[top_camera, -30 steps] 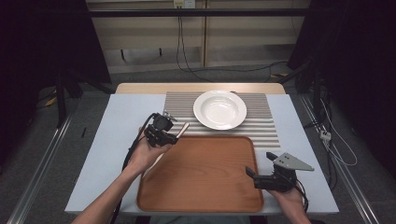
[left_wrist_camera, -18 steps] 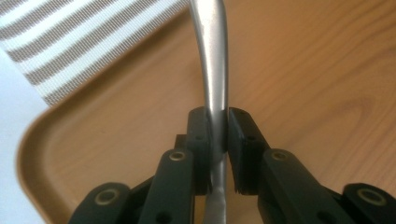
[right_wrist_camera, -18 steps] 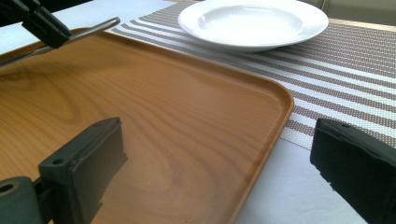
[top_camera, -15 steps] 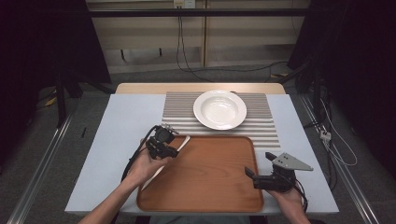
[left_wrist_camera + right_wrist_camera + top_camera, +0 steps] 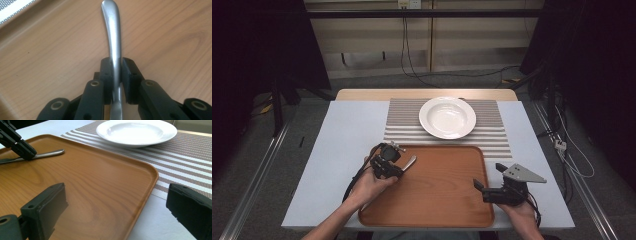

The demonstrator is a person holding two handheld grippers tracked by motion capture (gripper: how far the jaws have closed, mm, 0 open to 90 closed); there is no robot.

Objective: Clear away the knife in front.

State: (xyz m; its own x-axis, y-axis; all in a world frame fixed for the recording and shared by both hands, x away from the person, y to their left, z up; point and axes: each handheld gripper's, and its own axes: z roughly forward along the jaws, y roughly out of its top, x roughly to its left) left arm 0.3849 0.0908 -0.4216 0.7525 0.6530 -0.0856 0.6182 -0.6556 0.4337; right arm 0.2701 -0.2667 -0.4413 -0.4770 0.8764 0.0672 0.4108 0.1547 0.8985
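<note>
Over the tray's [image 5: 437,200] left edge, high view: your left gripper [image 5: 393,170] clamps a metal utensil handle [image 5: 409,163] | left gripper view: handle [image 5: 113,37] runs straight ahead between the jaws, above the tray | right gripper view: your right gripper [image 5: 117,212] gapes empty at the tray's right edge, farther from the handle.

My pale tabletop [image 5: 347,135], striped placemat [image 5: 404,120] at its far middle, wooden tray [image 5: 437,195] at my near edge, overlapping the placemat's near edge.
</note>
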